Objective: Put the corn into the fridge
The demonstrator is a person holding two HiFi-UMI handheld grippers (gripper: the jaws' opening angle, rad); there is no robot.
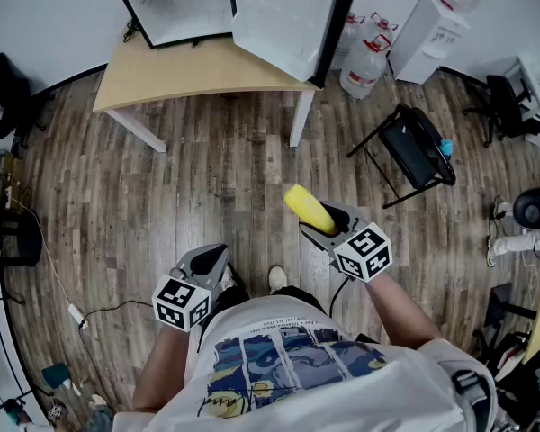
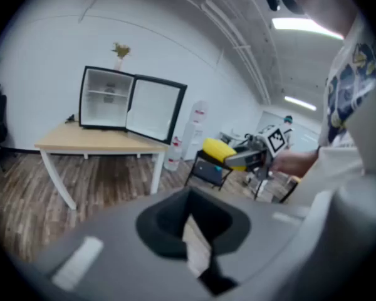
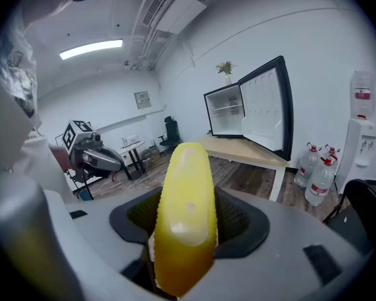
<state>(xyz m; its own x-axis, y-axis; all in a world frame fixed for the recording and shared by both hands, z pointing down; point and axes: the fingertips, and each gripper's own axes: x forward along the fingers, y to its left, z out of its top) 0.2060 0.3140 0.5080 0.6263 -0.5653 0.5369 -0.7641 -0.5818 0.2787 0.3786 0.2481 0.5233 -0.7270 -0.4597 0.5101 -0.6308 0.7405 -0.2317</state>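
Wooden table on plank floor; water bottles beside it; black folding stand nearby.

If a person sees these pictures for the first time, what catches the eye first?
The bright yellow corn clamped in the right tool, held over the wooden floor, stands out most. Ahead, a small fridge stands on a light wooden table with its door swung wide open.
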